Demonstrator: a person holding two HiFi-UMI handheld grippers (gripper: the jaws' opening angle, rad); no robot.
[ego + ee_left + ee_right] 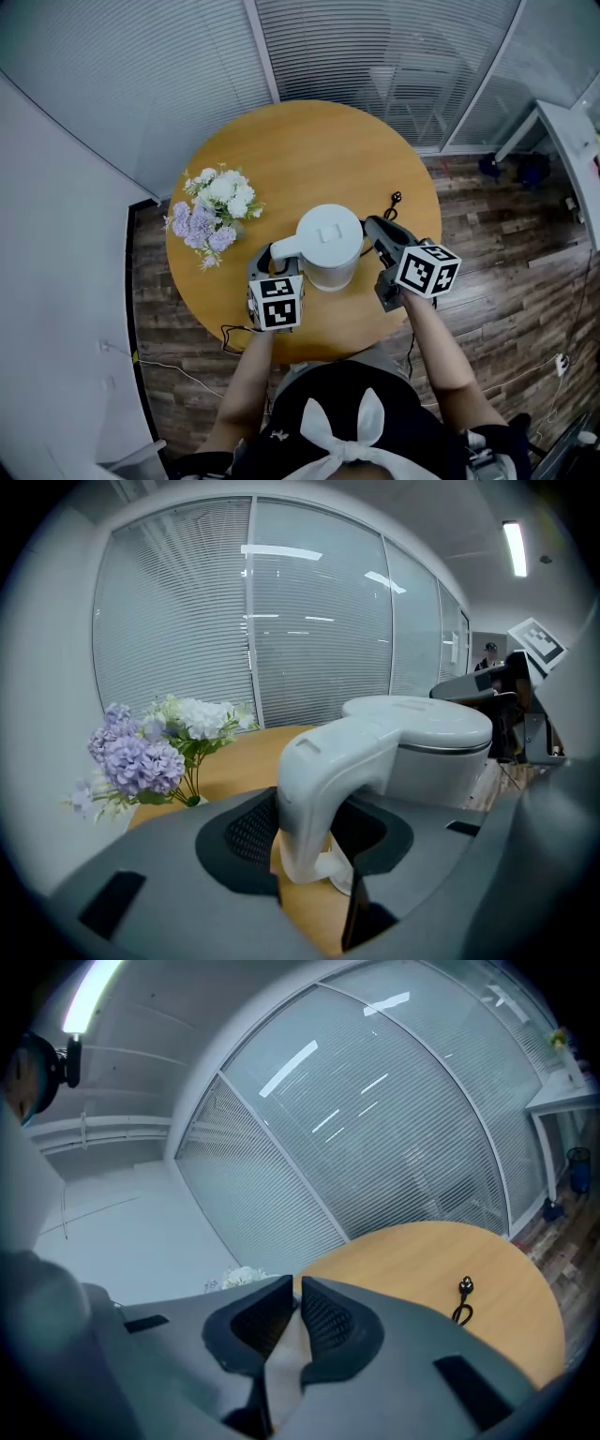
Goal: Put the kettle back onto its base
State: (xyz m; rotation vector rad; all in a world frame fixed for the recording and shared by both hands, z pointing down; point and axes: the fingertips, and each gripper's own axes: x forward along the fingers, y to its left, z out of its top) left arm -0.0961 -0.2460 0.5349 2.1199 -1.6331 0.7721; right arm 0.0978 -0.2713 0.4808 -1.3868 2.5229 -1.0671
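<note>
A white electric kettle [328, 246] stands or hangs just over the middle of the round wooden table [309, 150]; I cannot tell whether it touches. My left gripper [269, 259] is shut on its handle [319, 780], and the jaws [309, 829] press both sides of the grip. My right gripper [371, 232] meets the kettle's opposite side. Its jaws [297, 1302] stand almost together with a pale sliver of the kettle [284, 1358] pinched between the pads. No base shows in any view; the kettle's body hides the spot beneath it.
A vase of white and purple flowers [211, 216] stands on the table's left part, close to the kettle [150, 752]. A black plug and cord [396, 200] lie at the right rim [464, 1290]. Glass walls with blinds surround the table. Wooden floor lies to the right.
</note>
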